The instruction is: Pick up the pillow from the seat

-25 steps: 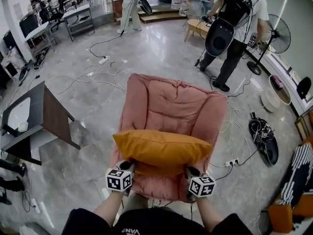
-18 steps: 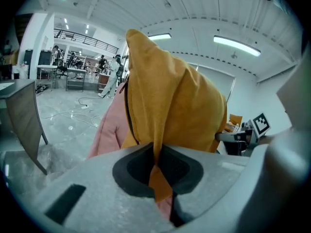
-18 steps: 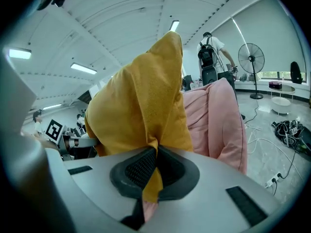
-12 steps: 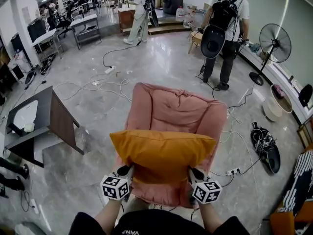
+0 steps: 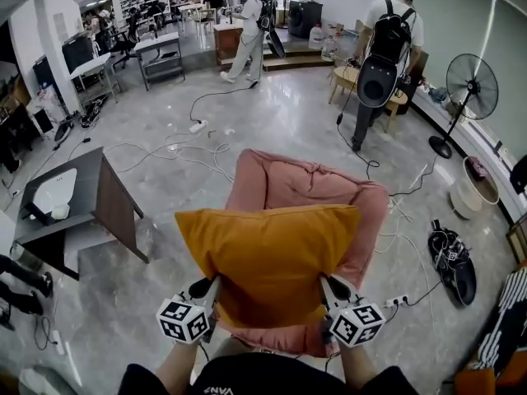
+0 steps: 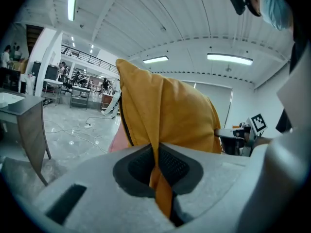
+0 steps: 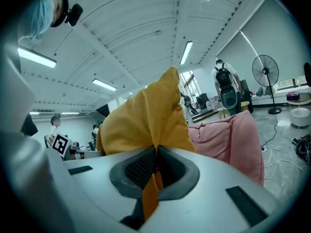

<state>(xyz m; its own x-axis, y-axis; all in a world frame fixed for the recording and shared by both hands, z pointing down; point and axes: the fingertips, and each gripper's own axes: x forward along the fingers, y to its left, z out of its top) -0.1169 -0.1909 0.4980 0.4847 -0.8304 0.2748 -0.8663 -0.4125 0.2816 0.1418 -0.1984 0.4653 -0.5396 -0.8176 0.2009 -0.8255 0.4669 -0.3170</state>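
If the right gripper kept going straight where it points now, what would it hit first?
The orange pillow pinched in the right gripper fills that line; behind it, probably the pink chair's backrest, though depth is unclear.

Pillow (image 5: 272, 262) higher (more upright too)

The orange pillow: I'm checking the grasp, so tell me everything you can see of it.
The pillow is mustard-orange, squarish, plump, of plain cloth, with a dark zip line along one edge. It stands nearly upright before the pink chair. The left gripper and right gripper each pinch a fold of cloth near its lower corners, jaws shut on it. Whether it touches the chair cannot be told.
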